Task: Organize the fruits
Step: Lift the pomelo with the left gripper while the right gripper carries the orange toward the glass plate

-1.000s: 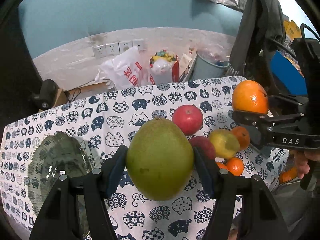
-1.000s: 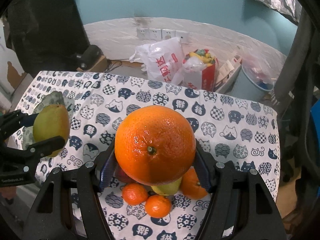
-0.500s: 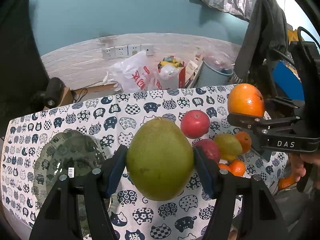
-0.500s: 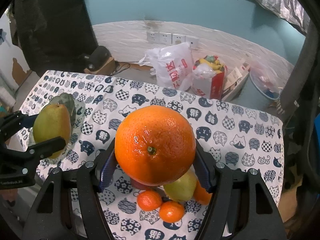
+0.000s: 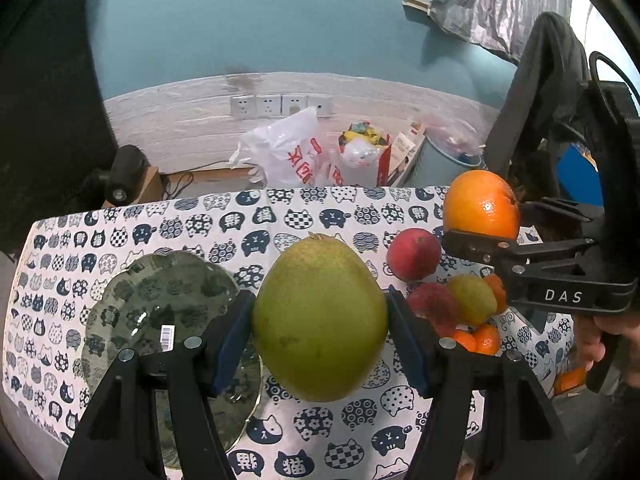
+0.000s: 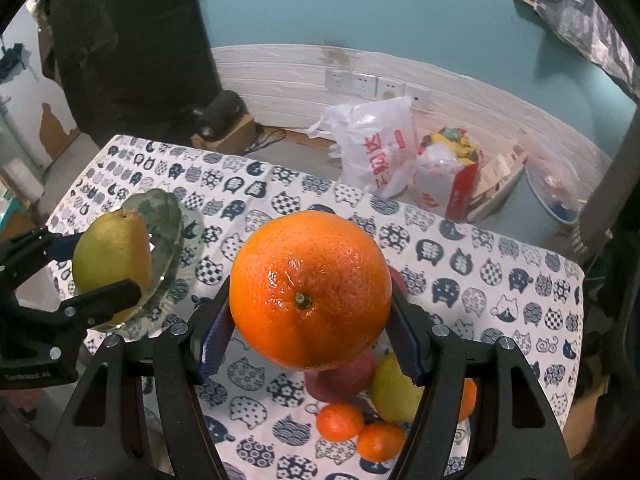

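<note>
My left gripper point(image 5: 320, 320) is shut on a green pear point(image 5: 320, 320) and holds it above the table, just right of a clear glass plate point(image 5: 160, 312). My right gripper point(image 6: 310, 292) is shut on a large orange point(image 6: 310, 292), held above a pile of fruit. The pile holds a red apple point(image 5: 414, 254), a second red fruit point(image 5: 434, 306), a yellow-green pear point(image 5: 472, 300) and several small tangerines point(image 6: 340, 420). The right gripper with the orange point(image 5: 482, 204) shows at the right of the left wrist view. The left gripper's pear point(image 6: 112, 264) shows over the plate point(image 6: 168, 216) in the right wrist view.
The table wears a white cloth with blue cat prints point(image 5: 240, 220). Behind its far edge, on the floor, stand a white plastic bag point(image 5: 288, 156), a red box of rubbish point(image 5: 364, 156) and a blue bin point(image 5: 444, 160). A dark jacket point(image 5: 536, 92) hangs at the right.
Both grippers have risen and pulled back with their fruit. The glass plate now shows more fully to the left of the pear. The fruit pile has not moved.
</note>
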The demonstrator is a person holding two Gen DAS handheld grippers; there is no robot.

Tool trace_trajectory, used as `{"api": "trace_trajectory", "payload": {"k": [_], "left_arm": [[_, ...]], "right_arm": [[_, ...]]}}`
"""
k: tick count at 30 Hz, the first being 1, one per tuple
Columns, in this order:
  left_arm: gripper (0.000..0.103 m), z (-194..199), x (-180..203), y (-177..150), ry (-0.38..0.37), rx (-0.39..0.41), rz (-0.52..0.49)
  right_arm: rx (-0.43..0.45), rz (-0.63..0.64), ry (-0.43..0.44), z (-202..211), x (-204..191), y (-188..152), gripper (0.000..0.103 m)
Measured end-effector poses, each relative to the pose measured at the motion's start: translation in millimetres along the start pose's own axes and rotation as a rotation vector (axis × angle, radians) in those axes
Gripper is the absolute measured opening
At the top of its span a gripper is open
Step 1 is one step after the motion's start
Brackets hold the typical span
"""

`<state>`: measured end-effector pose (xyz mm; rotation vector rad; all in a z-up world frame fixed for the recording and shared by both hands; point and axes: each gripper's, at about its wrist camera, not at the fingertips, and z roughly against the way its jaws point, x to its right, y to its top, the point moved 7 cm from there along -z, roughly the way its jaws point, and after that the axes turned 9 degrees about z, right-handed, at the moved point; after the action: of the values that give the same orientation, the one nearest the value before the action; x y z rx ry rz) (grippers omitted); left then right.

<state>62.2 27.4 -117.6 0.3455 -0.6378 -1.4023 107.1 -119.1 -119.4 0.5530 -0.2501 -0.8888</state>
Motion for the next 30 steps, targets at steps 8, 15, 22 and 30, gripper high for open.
{"api": "trace_trajectory", "payload": {"k": [8,15,22,30], "left_arm": [[0.068,7,-23,-1,0.015,0.012,0.034],[0.068,11,-50,-3,0.035,0.015,0.083],[0.068,18,-79,-7,0.057,0.019,0.135],[0.068,22,-112,-13,0.089,0.021,0.185]], "right_arm": [[0.006,0.033,0.024,-7,-24,19,0.069],[0.005,0.065,0.050,-15,-50,34,0.069],[0.003,0.100,0.080,-26,-78,48,0.069],[-0.005,0.135,0.120,-39,-113,61,0.069]]}}
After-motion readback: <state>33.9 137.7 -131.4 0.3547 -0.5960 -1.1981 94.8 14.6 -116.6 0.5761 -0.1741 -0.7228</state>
